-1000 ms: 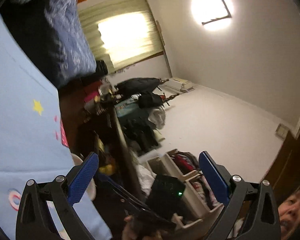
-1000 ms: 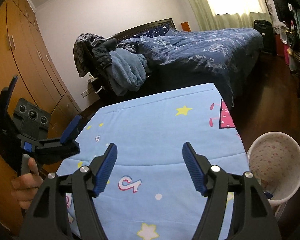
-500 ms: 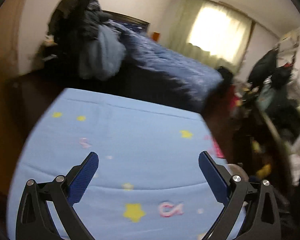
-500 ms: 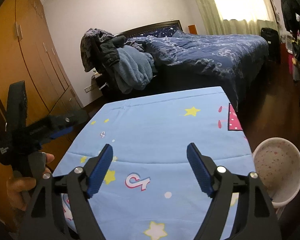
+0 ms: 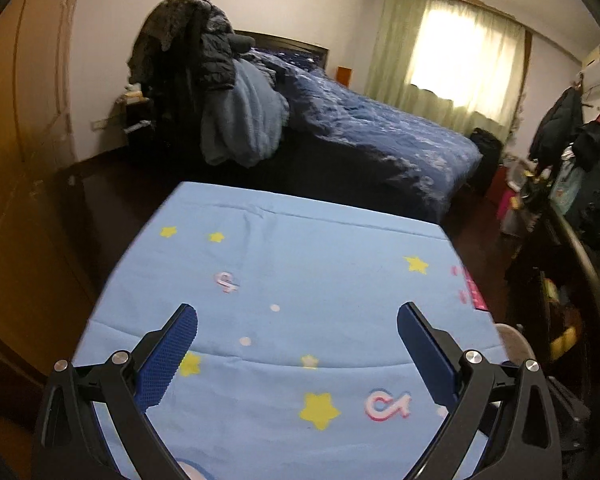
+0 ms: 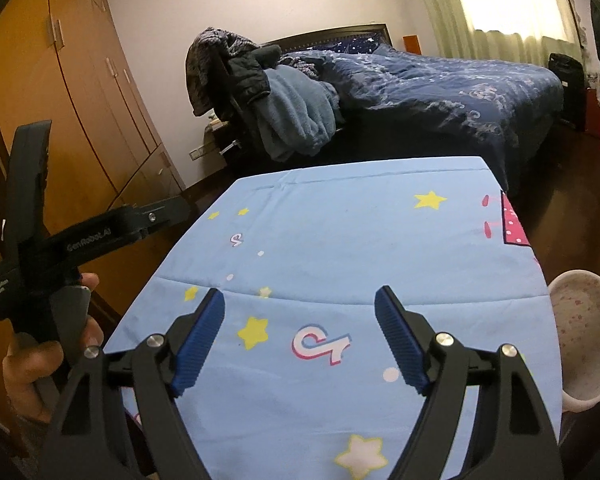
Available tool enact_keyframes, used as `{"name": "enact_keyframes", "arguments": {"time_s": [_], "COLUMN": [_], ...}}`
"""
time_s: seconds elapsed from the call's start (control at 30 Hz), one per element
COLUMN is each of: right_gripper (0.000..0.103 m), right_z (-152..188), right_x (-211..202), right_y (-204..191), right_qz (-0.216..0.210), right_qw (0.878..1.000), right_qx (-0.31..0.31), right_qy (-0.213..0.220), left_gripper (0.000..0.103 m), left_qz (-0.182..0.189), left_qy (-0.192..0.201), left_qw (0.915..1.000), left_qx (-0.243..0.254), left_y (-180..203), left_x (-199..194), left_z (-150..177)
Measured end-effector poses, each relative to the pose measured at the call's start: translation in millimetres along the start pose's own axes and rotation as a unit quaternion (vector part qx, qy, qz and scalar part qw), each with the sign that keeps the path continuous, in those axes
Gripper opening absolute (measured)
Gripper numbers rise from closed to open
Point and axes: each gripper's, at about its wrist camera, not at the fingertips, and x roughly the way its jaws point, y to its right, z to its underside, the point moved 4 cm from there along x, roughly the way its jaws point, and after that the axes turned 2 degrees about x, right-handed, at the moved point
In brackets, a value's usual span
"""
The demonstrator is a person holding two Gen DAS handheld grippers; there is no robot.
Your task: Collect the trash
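A table under a light blue cloth (image 5: 320, 264) with yellow stars fills the middle of both views; I see no loose trash on it. My left gripper (image 5: 297, 308) hangs open over the cloth's near half, nothing between its blue pads. My right gripper (image 6: 300, 292) is also open and empty above the cloth (image 6: 340, 232). A white bin (image 6: 580, 328) speckled with pink stands off the table's right edge, below the tabletop; its rim (image 5: 512, 340) peeks out in the left wrist view.
A hand (image 6: 40, 368) holds the left gripper's black body at the left of the right wrist view. Behind the table stands a bed (image 6: 440, 88) with dark blue bedding and piled clothes (image 6: 292, 112). Wooden wardrobes (image 6: 80, 100) line the left; cluttered shelves (image 5: 580, 200) the right.
The left wrist view swung from the ceiling and cluttered shelves round to the blue table. My right gripper's jaws spread a little wider and it shifted over the cloth.
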Motion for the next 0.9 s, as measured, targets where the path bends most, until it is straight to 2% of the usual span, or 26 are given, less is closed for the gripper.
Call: {"name": "enact_keyframes", "arguments": {"time_s": [0.13,0.23,0.37,0.43,0.57,0.6,0.7,0.9], "right_gripper": [0.079,0.079,0.080,0.082,0.084,0.084,0.084,0.084], "right_z": [1,1,4,5,7,8,9,11], "right_x": [-2,-2,-1,0,2,3,5,10], "right_y": [2,5,9,11,13,13,10,4], "right_qz": [0.000,0.000,0.005,0.009,0.013,0.010,0.011,0.006], "right_qw": [1.000,1.000,1.000,1.000,1.000,1.000,1.000,1.000], "right_qx": [0.004,0.008,0.014,0.019,0.021,0.022,0.017,0.012], "right_qy": [0.002,0.000,0.000,-0.001,-0.001,-0.003,-0.006,-0.011], "left_gripper": [0.099,0.099,0.099,0.099,0.099,0.099,0.099,0.099], "left_qz": [0.061,0.074,0.059,0.037,-0.020,-0.025,-0.007,-0.016], "left_qy": [-0.024,-0.034,-0.013,-0.013,0.030,0.032,0.028,0.028], "left_qw": [0.9978,0.9966,0.9982,0.9992,0.9991,0.9989,0.9993,0.9992], "left_qx": [-0.014,-0.011,0.002,0.010,0.024,0.025,0.024,0.024], "left_y": [6,11,18,19,18,17,15,9], "left_x": [6,6,2,2,-7,-8,-9,-10], "left_z": [1,3,4,5,6,7,9,9]}}
